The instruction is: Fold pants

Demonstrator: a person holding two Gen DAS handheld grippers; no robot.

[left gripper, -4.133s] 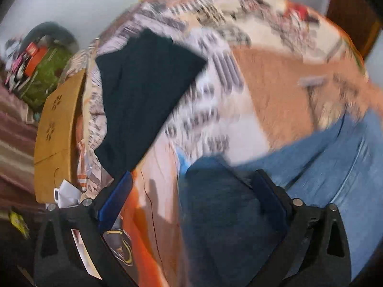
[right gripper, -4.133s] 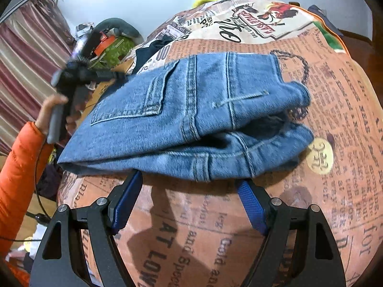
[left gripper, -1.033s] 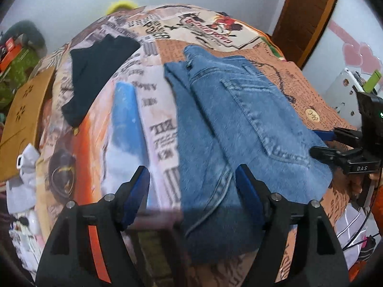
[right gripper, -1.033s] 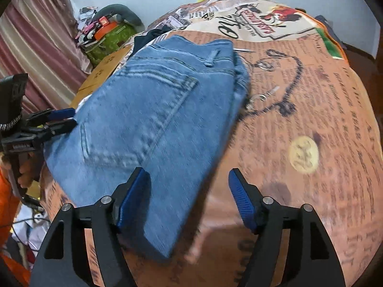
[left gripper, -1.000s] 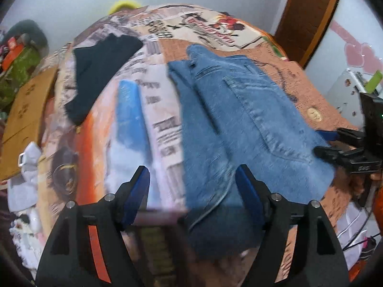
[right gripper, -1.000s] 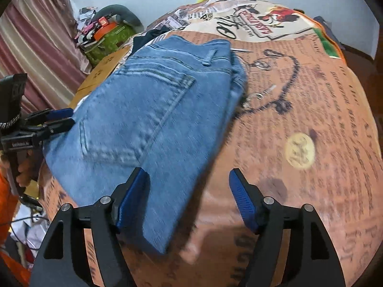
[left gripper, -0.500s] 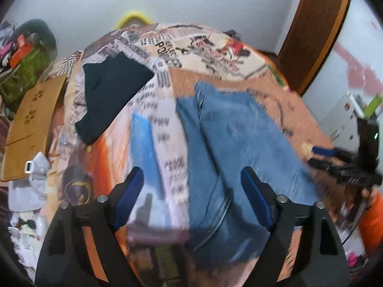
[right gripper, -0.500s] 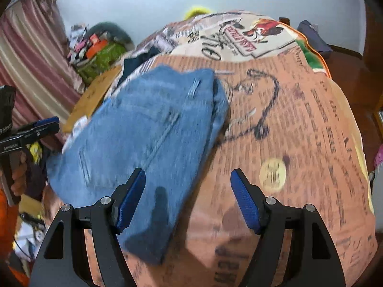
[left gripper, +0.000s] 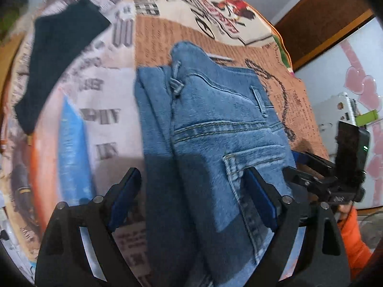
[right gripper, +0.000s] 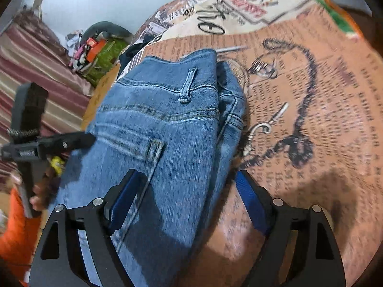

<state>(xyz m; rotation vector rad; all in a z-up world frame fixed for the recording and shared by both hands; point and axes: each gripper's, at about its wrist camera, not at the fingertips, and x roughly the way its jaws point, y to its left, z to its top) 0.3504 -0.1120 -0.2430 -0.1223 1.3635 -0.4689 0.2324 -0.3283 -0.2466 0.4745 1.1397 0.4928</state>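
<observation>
A dark garment [left gripper: 59,55] lies toward the far left edge of the bed [left gripper: 115,129]. My left gripper [left gripper: 194,196] hangs with its jaws spread wide, holding nothing, over the near end of the folded jeans [left gripper: 215,131]. The jeans lie in the middle of the bed's newspaper-print cover, back pocket up. My right gripper [right gripper: 186,197] is likewise spread and empty, above the jeans' right edge near the bed's front edge.
</observation>
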